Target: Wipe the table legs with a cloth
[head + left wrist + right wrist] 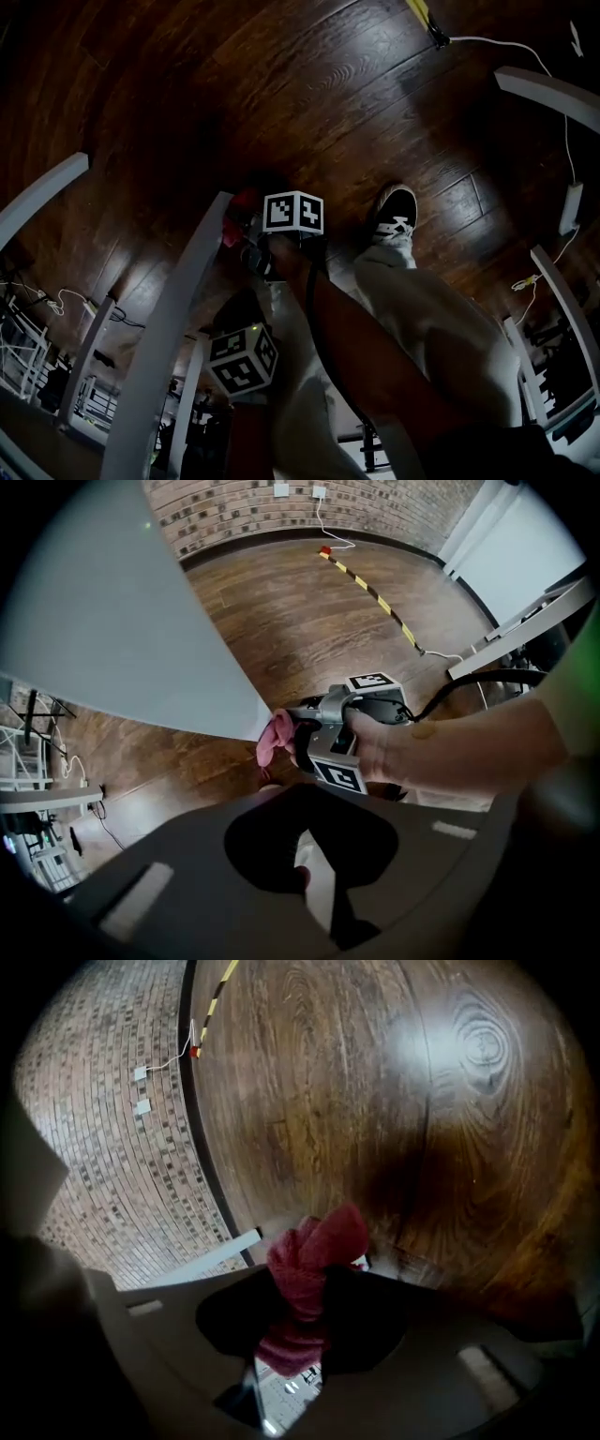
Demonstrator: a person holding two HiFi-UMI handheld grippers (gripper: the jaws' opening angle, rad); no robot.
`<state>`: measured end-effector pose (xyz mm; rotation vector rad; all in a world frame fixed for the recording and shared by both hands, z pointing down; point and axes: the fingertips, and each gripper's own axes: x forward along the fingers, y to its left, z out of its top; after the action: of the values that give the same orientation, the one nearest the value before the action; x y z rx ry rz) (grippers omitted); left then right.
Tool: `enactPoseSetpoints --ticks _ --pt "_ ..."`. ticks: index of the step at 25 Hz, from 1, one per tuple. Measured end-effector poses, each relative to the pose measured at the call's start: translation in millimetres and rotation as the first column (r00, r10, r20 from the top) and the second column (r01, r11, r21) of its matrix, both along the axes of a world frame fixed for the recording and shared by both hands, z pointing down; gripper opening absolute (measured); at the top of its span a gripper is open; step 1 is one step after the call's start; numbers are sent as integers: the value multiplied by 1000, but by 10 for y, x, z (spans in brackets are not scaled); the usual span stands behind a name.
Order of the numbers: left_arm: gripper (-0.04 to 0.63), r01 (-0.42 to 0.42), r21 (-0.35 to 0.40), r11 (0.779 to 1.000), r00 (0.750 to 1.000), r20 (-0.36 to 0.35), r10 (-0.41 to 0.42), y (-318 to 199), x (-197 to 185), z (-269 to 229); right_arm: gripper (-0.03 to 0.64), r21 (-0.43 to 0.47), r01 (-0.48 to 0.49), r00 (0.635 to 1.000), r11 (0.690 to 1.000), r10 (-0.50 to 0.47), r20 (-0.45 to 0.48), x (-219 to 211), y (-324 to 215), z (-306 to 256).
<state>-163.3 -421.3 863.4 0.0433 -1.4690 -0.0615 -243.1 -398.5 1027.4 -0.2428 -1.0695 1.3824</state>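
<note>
A white table leg [178,309] slants up through the dim head view; in the left gripper view it is a broad pale surface [122,621]. My right gripper [248,225], under its marker cube [293,212], is shut on a bunched red cloth [239,208] held beside the leg's lower end. The left gripper view shows that cloth [277,741] against the leg's edge. In the right gripper view the cloth [314,1269] fills the gap in the right gripper [300,1335]. My left gripper [302,878] is shut and empty; its cube [242,361] sits beside the leg.
The person's light trouser leg and black sneaker [394,217] stand right of the grippers on dark wood floor [309,84]. Other white legs [42,192] [548,94] stand around. A power strip [570,208], cables, striped floor tape [370,588] and a brick wall [272,513] lie beyond.
</note>
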Motion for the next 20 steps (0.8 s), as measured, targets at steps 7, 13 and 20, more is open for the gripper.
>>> enactPoseSetpoints --ticks 7,13,20 --pt "2 5 95 995 985 -171 12 -90 -43 326 124 34 192 978 981 -194 73 -74 50 234" --pt "2 -156 157 975 966 -183 184 -278 -105 413 124 75 270 945 960 -279 169 -248 130 291" --pt "2 -190 143 971 960 -182 215 -250 -358 507 124 154 297 910 942 -328 252 -480 252 360"
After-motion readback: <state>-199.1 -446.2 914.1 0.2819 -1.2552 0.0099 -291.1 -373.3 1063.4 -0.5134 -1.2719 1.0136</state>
